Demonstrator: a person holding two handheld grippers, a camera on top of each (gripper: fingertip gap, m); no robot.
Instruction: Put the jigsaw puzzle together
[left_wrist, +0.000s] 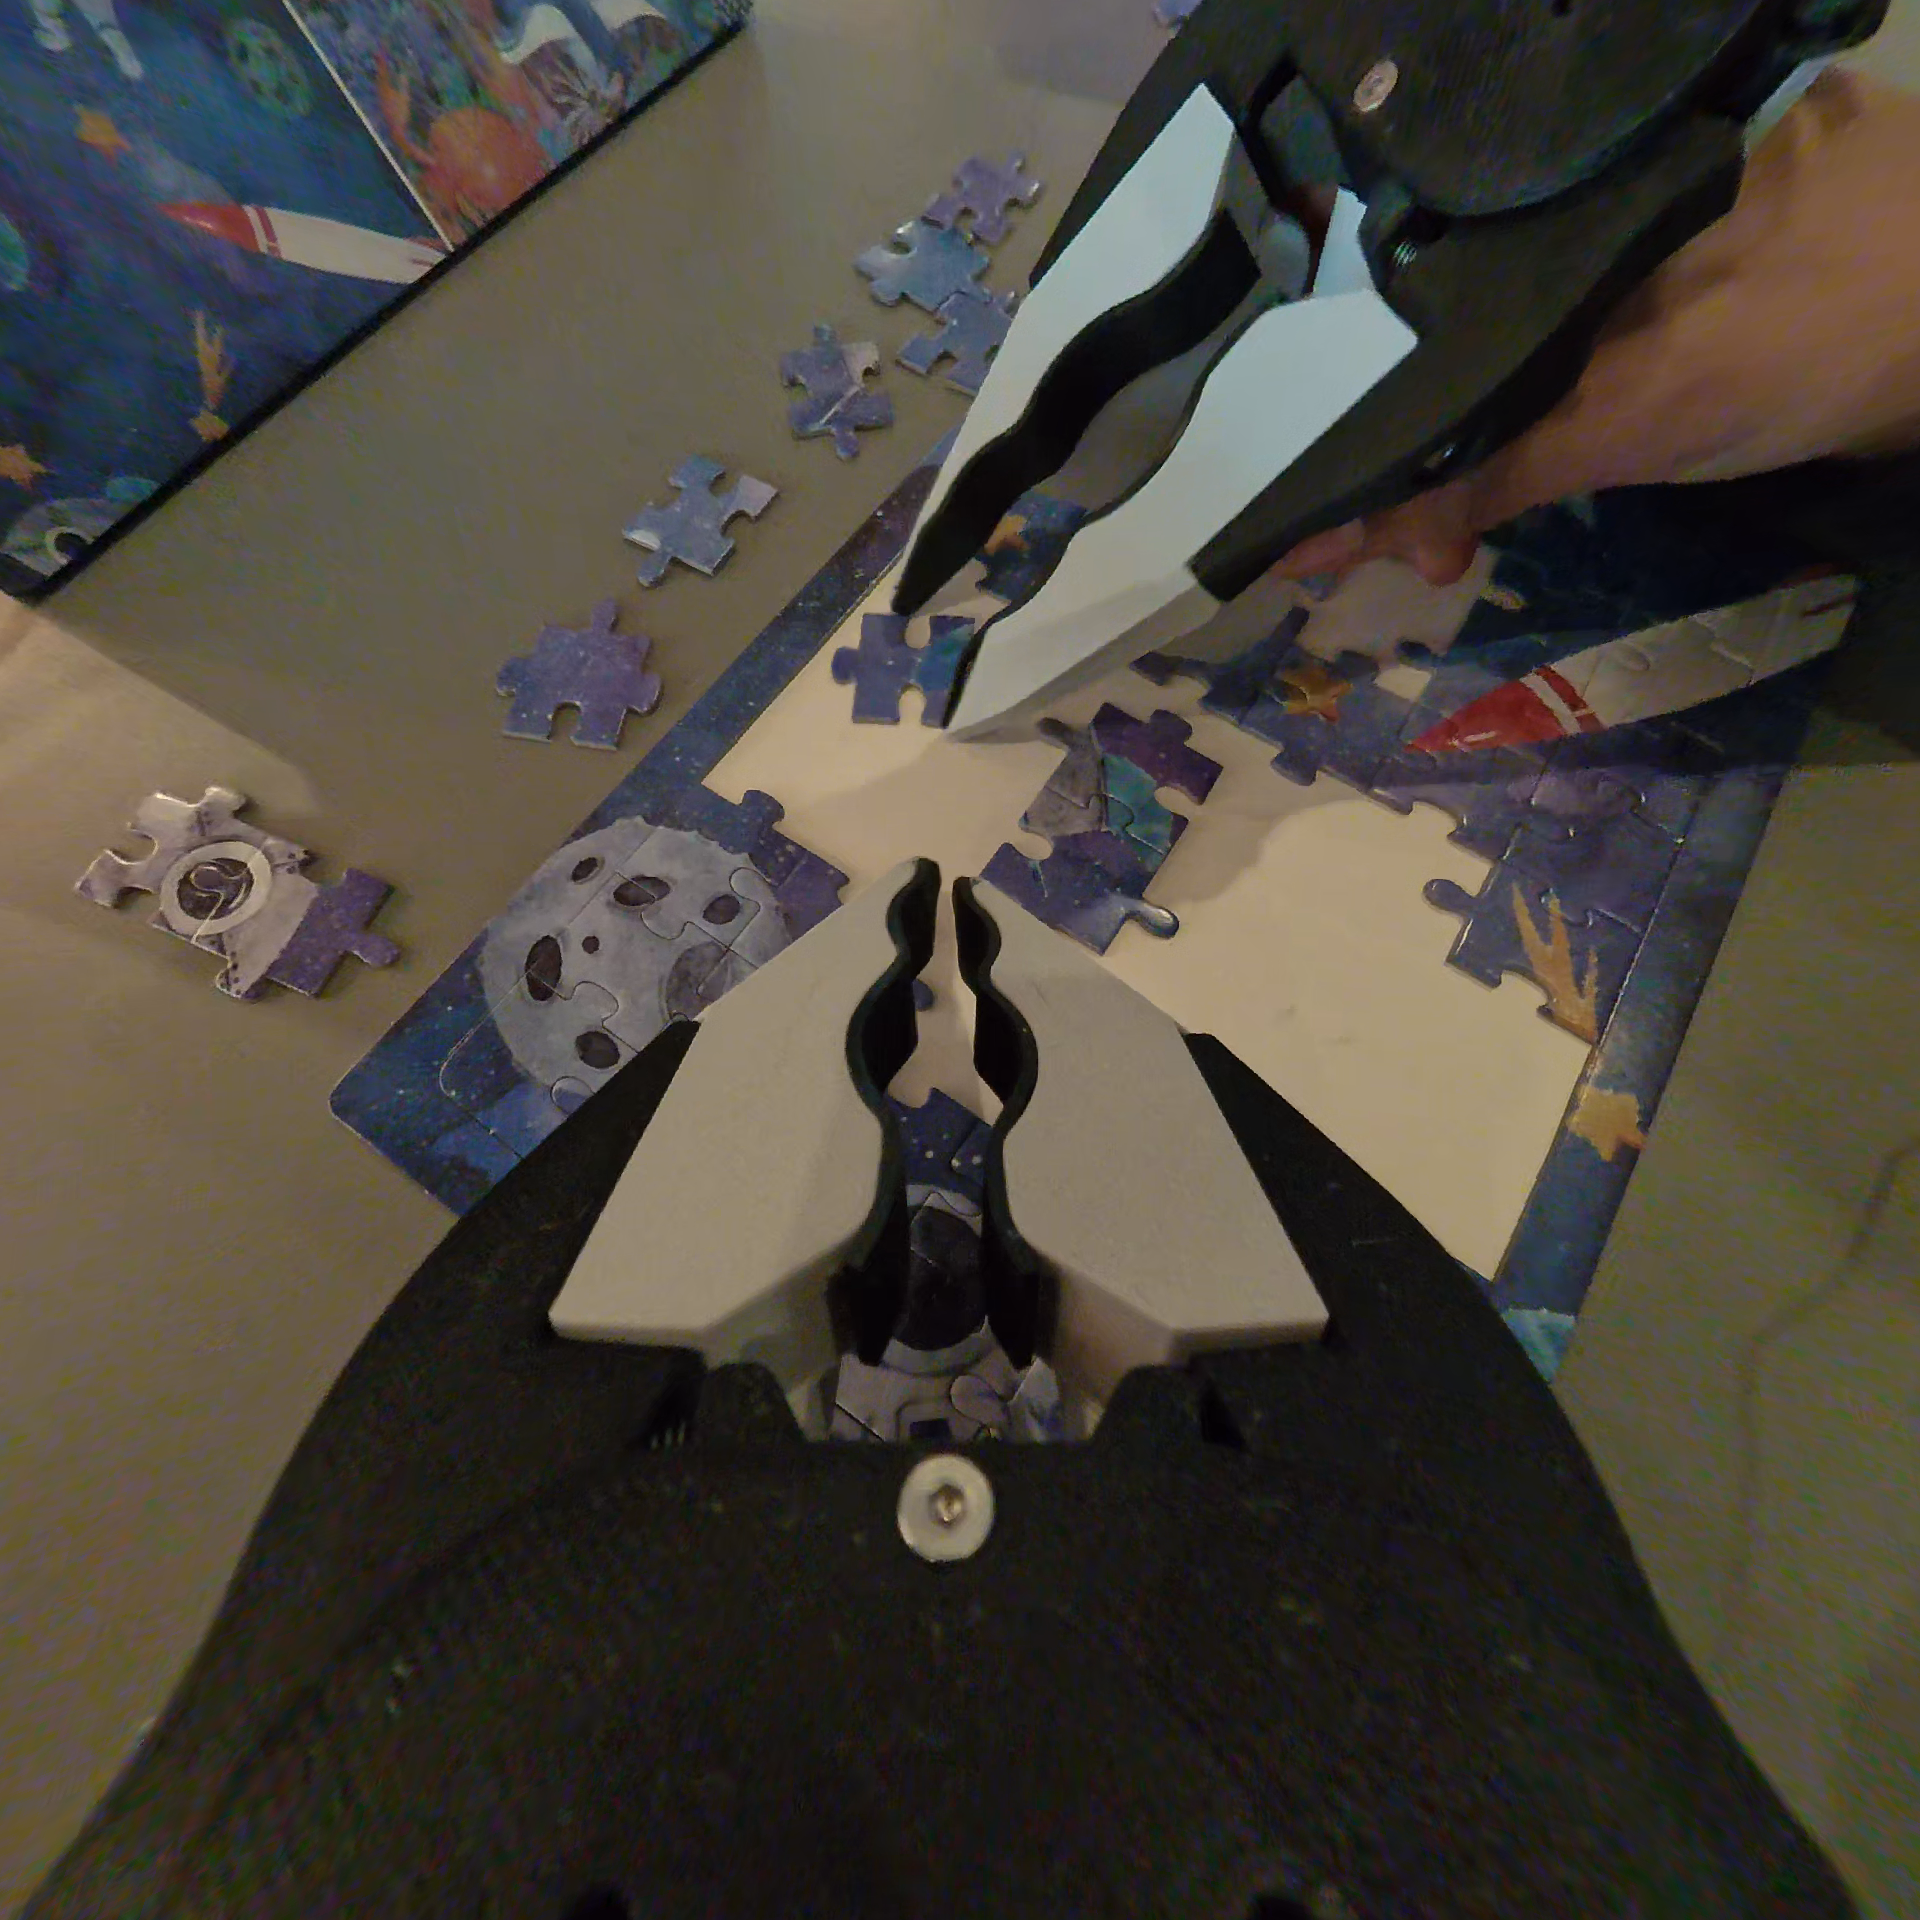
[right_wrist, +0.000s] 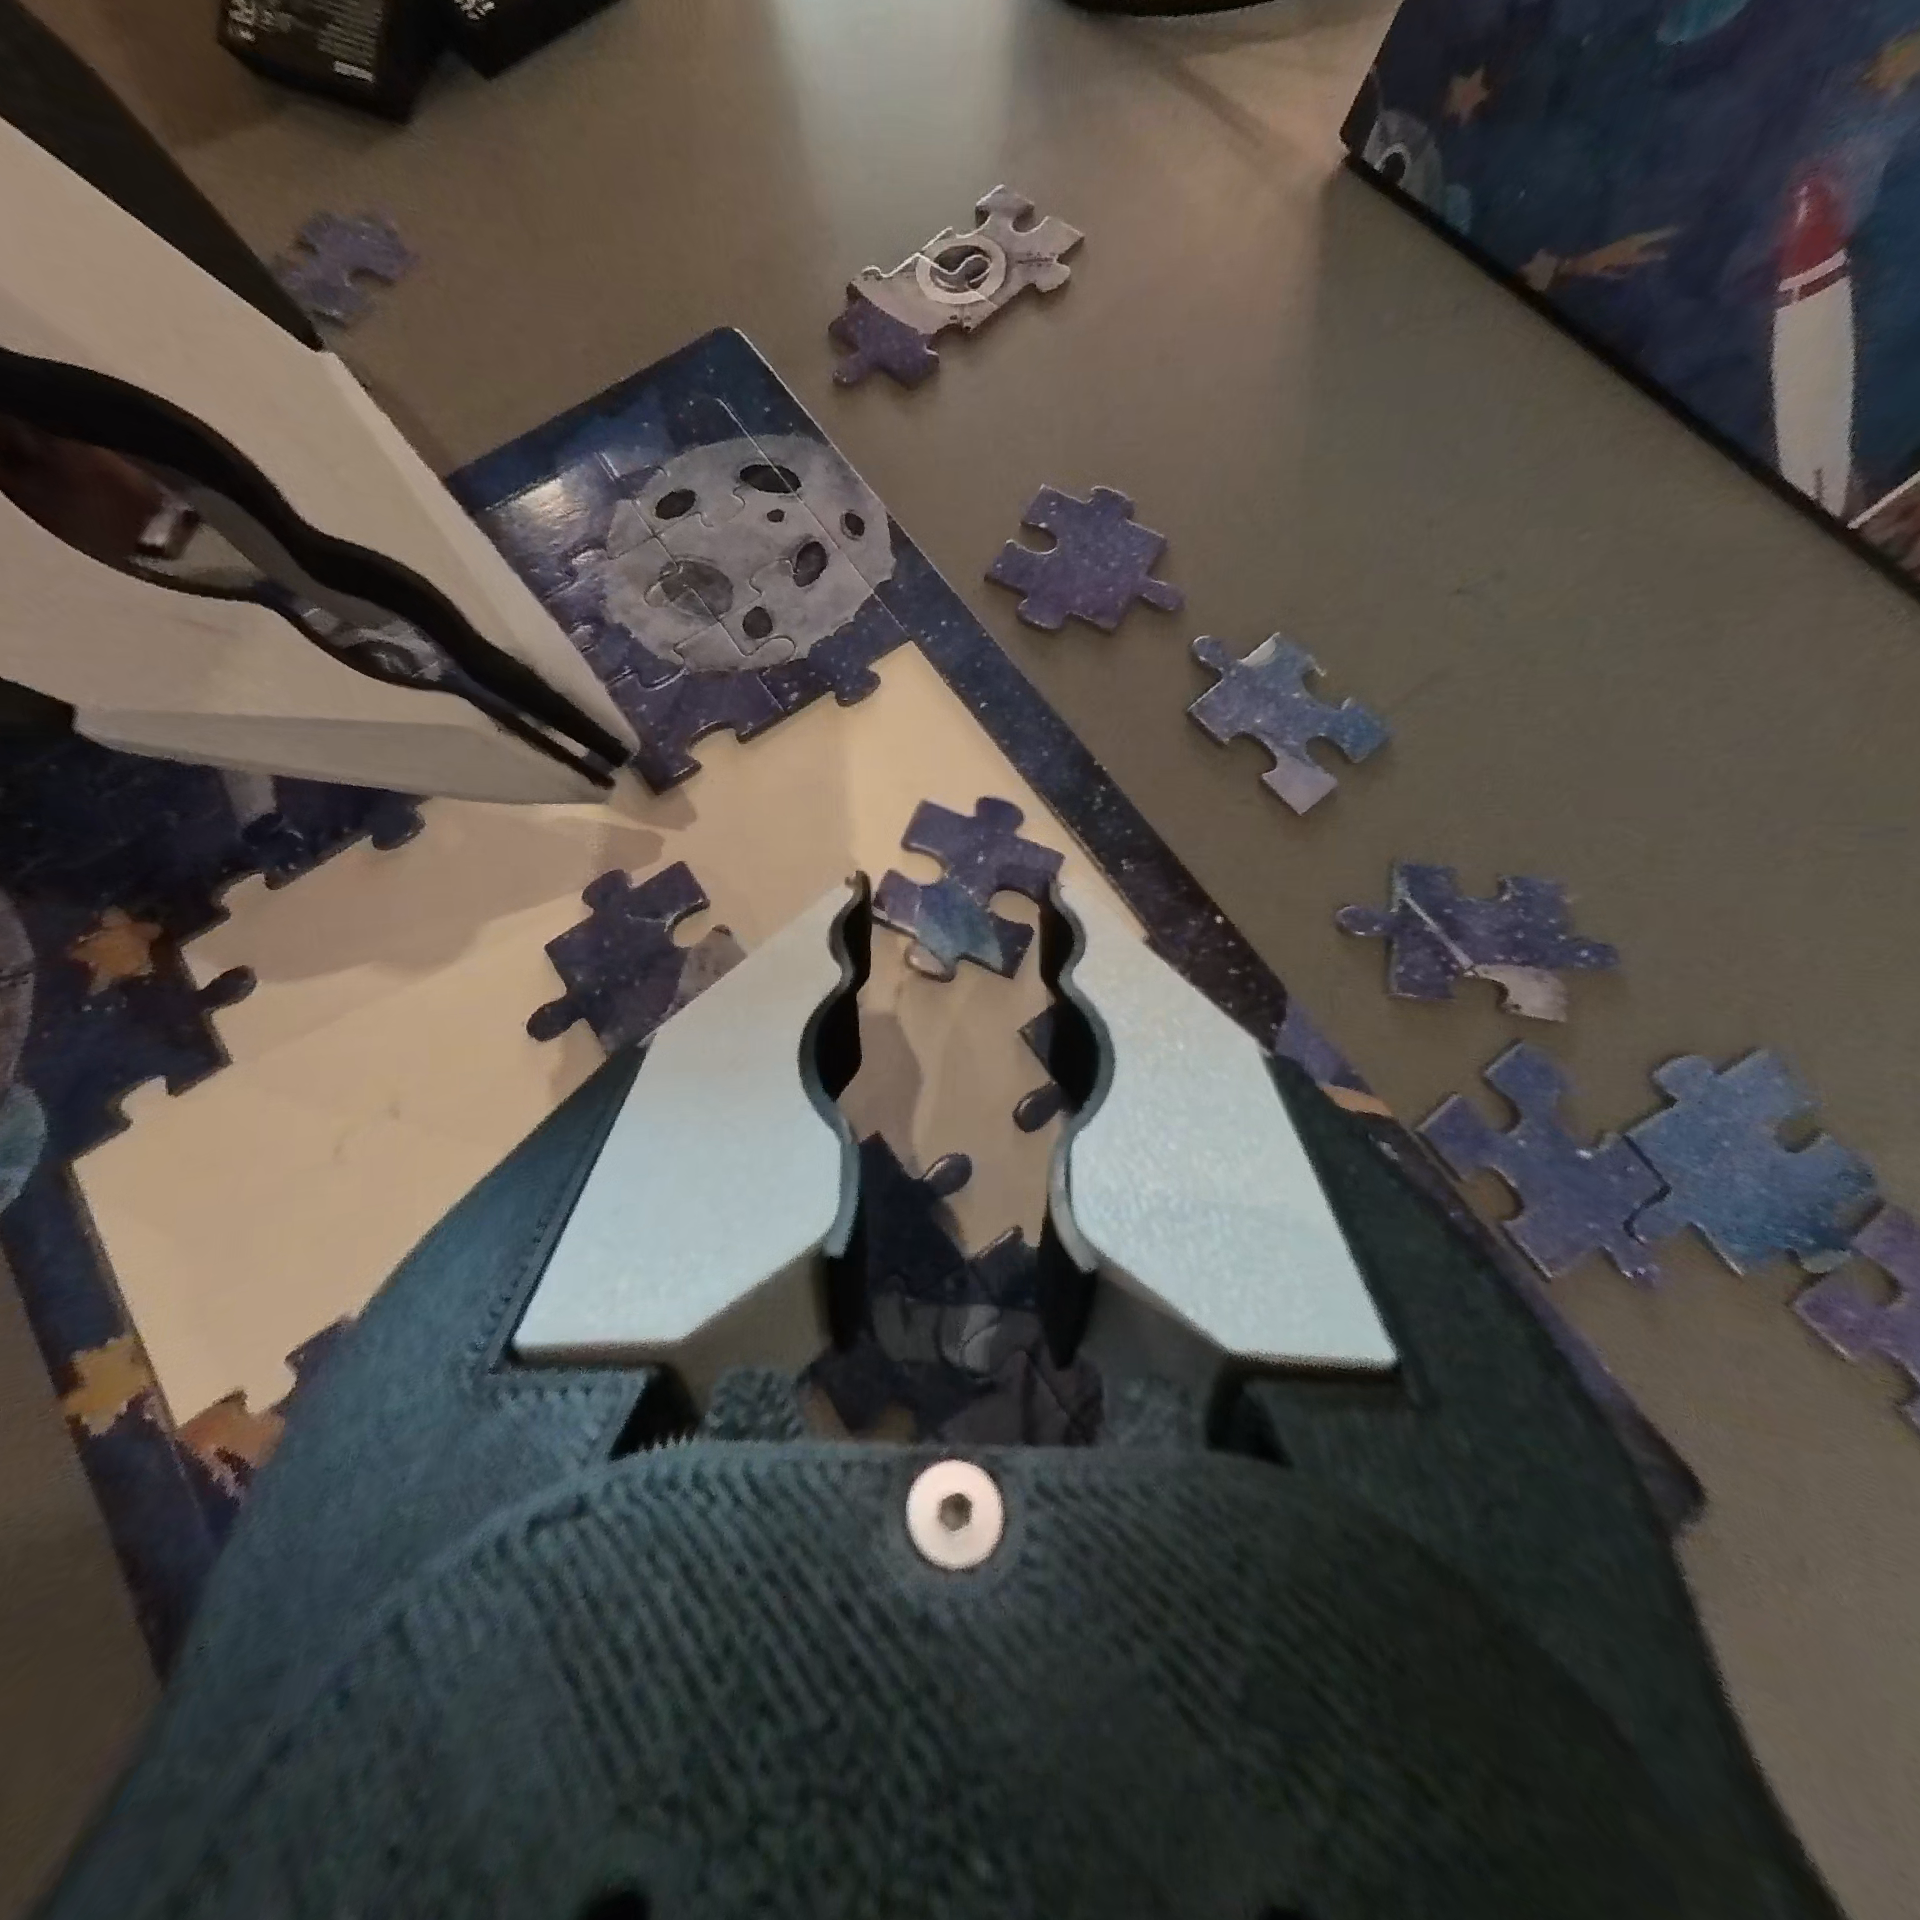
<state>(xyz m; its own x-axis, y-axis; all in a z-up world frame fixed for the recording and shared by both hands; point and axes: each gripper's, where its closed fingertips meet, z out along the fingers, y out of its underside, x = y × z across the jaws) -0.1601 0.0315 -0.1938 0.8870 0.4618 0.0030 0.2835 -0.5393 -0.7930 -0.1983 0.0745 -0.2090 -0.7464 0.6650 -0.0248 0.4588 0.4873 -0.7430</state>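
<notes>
The puzzle tray (left_wrist: 1299, 987) has a blue frame and a bare cream base. A moon section (left_wrist: 623, 935) fills one corner and a rocket section (left_wrist: 1507, 707) lies at the far side. My right gripper (right_wrist: 956, 899) is open, its fingertips on either side of a loose blue piece (right_wrist: 966, 857) lying in the tray by the frame; it also shows in the left wrist view (left_wrist: 935, 660) over that piece (left_wrist: 883, 665). My left gripper (left_wrist: 935, 883) is shut and empty, low over the tray beside the moon section; it also shows in the right wrist view (right_wrist: 613, 758).
A joined cluster (left_wrist: 1122, 821) lies loose in the tray. Several loose pieces (left_wrist: 582, 675) lie in a row on the grey table, with a joined pair bearing a ring (left_wrist: 229, 894). The puzzle box (left_wrist: 208, 260) stands beyond them. Black boxes (right_wrist: 343, 52) sit far off. The tips of one gripper are about 7 centimeters away from the tips of the other. The moon section (left_wrist: 623, 935) lies around 7 centimeters away from my left fingertips. It is also in sight in the right wrist view (right_wrist: 775, 542).
</notes>
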